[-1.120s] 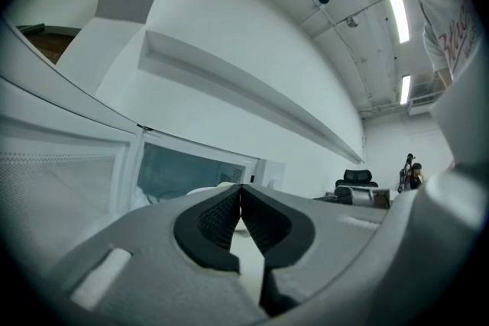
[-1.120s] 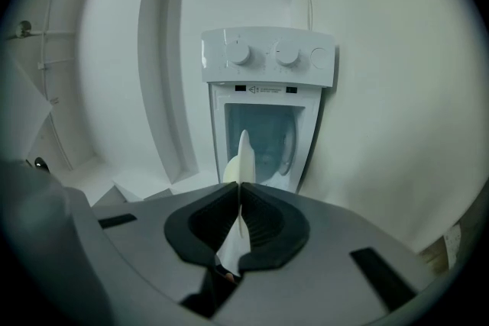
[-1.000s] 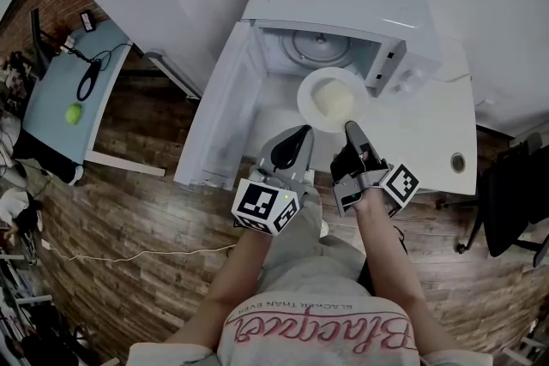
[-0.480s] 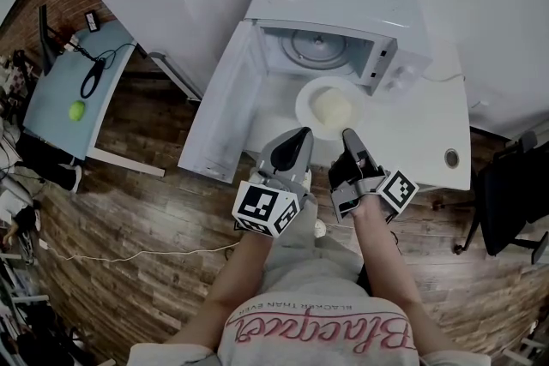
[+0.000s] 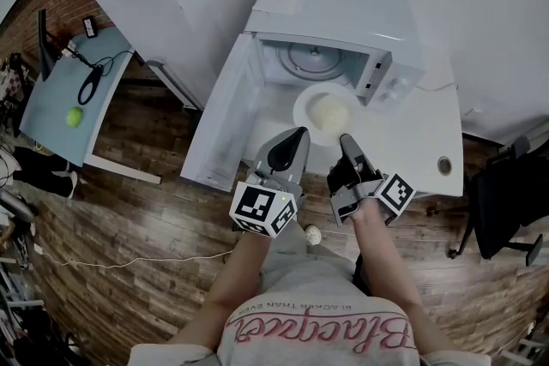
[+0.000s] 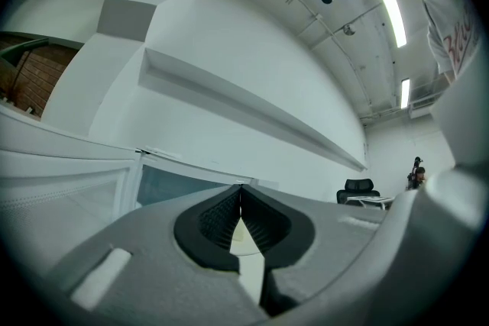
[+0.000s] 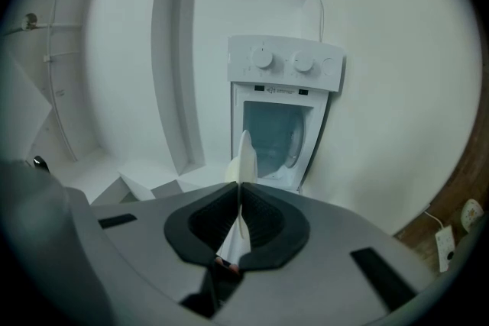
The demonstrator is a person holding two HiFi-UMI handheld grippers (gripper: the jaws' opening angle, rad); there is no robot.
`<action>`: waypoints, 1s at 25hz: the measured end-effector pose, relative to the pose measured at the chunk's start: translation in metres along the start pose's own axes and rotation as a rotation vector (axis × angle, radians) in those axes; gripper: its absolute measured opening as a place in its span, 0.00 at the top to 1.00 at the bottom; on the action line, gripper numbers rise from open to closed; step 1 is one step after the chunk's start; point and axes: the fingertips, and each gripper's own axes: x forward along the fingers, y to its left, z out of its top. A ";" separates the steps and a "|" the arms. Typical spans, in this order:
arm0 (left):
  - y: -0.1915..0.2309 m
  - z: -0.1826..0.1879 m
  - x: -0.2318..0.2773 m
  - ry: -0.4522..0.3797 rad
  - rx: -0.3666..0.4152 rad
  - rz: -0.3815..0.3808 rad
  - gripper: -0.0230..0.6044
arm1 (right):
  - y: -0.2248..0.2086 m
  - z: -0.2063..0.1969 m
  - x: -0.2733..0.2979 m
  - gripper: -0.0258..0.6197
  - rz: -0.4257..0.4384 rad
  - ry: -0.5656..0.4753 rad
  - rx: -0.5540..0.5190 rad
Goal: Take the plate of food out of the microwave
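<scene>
Open microwave door (image 5: 219,116) blocks the left; table (image 5: 412,154) rightward seems bare.

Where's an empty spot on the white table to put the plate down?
The white table is bare between the microwave and the round hole, right of the plate held by the right tool. It is crowded on the left, where the open door and the left tool stand.

Right gripper (image 7: 240,193) jaws clamped on plate (image 7: 245,153) rim, plate edge-on; far beyond, open microwave (image 7: 284,92), two knobs (image 7: 263,59).
</scene>
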 end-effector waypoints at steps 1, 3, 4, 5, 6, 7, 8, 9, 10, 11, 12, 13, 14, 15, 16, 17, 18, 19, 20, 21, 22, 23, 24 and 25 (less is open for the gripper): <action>0.002 0.001 0.001 0.001 -0.002 0.000 0.95 | 0.000 0.000 0.001 0.93 0.000 0.000 0.001; 0.009 0.001 0.002 0.008 -0.009 0.000 0.95 | 0.000 -0.001 0.005 0.93 0.000 -0.005 0.007; 0.012 0.000 0.002 0.013 -0.013 -0.002 0.95 | 0.000 -0.002 0.007 0.93 0.001 -0.011 0.012; 0.015 0.000 0.004 0.018 -0.016 -0.005 0.95 | 0.000 -0.002 0.009 0.93 0.002 -0.017 0.018; 0.018 0.000 0.005 0.023 -0.018 -0.009 0.95 | 0.000 -0.003 0.011 0.93 0.003 -0.023 0.025; 0.020 0.000 0.005 0.027 -0.018 -0.013 0.95 | -0.001 -0.003 0.013 0.93 0.001 -0.027 0.033; 0.022 0.001 0.006 0.030 -0.018 -0.017 0.95 | -0.001 -0.004 0.014 0.93 -0.003 -0.030 0.039; 0.024 0.002 0.007 0.031 -0.019 -0.022 0.95 | -0.002 -0.005 0.014 0.93 -0.008 -0.032 0.040; 0.025 0.003 0.007 0.033 -0.020 -0.029 0.95 | -0.002 -0.005 0.014 0.93 -0.012 -0.034 0.038; 0.027 0.003 0.008 0.035 -0.021 -0.035 0.95 | -0.002 -0.006 0.016 0.93 -0.013 -0.036 0.034; 0.030 0.004 0.009 0.038 -0.021 -0.042 0.95 | -0.002 -0.006 0.017 0.93 -0.013 -0.041 0.033; 0.032 0.005 0.010 0.039 -0.022 -0.048 0.95 | -0.001 -0.007 0.019 0.93 -0.013 -0.047 0.033; 0.035 0.005 0.010 0.039 -0.025 -0.053 0.95 | 0.000 -0.008 0.021 0.93 -0.013 -0.054 0.033; 0.037 0.007 0.010 0.038 -0.028 -0.058 0.95 | 0.001 -0.008 0.022 0.93 -0.013 -0.060 0.031; 0.039 0.008 0.010 0.037 -0.030 -0.063 0.95 | 0.003 -0.009 0.023 0.93 -0.012 -0.066 0.029; 0.041 0.010 0.010 0.035 -0.032 -0.067 0.95 | 0.004 -0.009 0.024 0.93 -0.010 -0.072 0.028; 0.043 0.012 0.010 0.031 -0.034 -0.070 0.95 | 0.006 -0.009 0.025 0.93 -0.010 -0.077 0.027; 0.045 0.015 0.010 0.027 -0.038 -0.072 0.95 | 0.007 -0.010 0.025 0.93 -0.011 -0.082 0.026; 0.047 0.018 0.010 0.021 -0.043 -0.075 0.95 | 0.008 -0.010 0.025 0.93 -0.014 -0.087 0.025; 0.048 0.020 0.010 0.016 -0.047 -0.079 0.95 | 0.008 -0.010 0.025 0.93 -0.015 -0.092 0.023; 0.049 0.022 0.010 0.011 -0.049 -0.084 0.95 | 0.009 -0.009 0.025 0.93 -0.016 -0.098 0.020; 0.050 0.024 0.011 0.008 -0.050 -0.088 0.95 | 0.009 -0.008 0.025 0.93 -0.015 -0.105 0.018; 0.051 0.025 0.011 0.006 -0.051 -0.092 0.95 | 0.010 -0.008 0.025 0.93 -0.014 -0.112 0.016; 0.052 0.025 0.012 0.007 -0.051 -0.097 0.95 | 0.011 -0.008 0.025 0.93 -0.012 -0.119 0.016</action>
